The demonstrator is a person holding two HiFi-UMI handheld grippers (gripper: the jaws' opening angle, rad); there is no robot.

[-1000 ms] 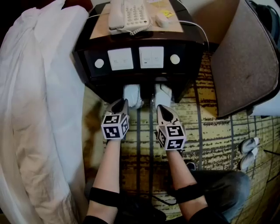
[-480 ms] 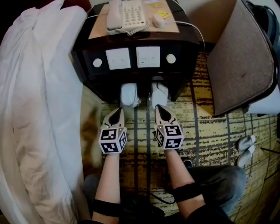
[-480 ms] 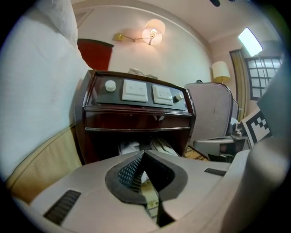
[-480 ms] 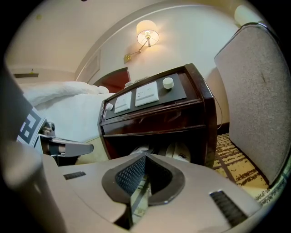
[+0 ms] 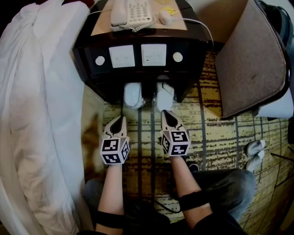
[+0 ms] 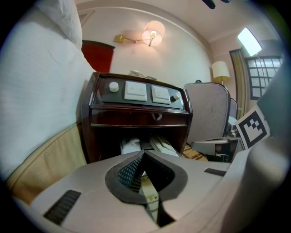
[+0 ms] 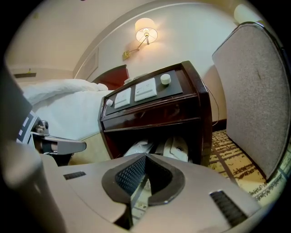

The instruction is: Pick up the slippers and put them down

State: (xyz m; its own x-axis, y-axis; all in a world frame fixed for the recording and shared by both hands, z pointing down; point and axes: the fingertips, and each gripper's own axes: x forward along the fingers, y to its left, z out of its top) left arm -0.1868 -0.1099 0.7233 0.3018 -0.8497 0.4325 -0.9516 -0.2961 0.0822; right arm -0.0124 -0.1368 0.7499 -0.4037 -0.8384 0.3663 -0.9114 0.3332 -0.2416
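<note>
Two white slippers lie side by side in the dark nightstand's (image 5: 138, 73) low opening: the left slipper (image 5: 133, 95) (image 6: 131, 145) (image 7: 138, 148) and the right slipper (image 5: 164, 95) (image 6: 163, 144) (image 7: 177, 146). My left gripper (image 5: 120, 118) (image 6: 143, 154) is shut with nothing in it, and it hangs over the carpet a short way in front of the left slipper. My right gripper (image 5: 164, 112) (image 7: 145, 157) is also shut and empty, its tip just short of the right slipper's toe. Both slippers rest untouched.
A bed with a white duvet (image 5: 41, 114) runs along the left. A grey padded chair (image 5: 252, 59) stands at the right. A telephone (image 5: 131, 11) sits on the nightstand. Another pair of slippers (image 5: 255, 153) lies on the patterned carpet (image 5: 216, 137) at the right.
My left gripper has drawn back from the left slipper toward the person. The right gripper has stayed near the right slipper. Both slippers lie where they were.
</note>
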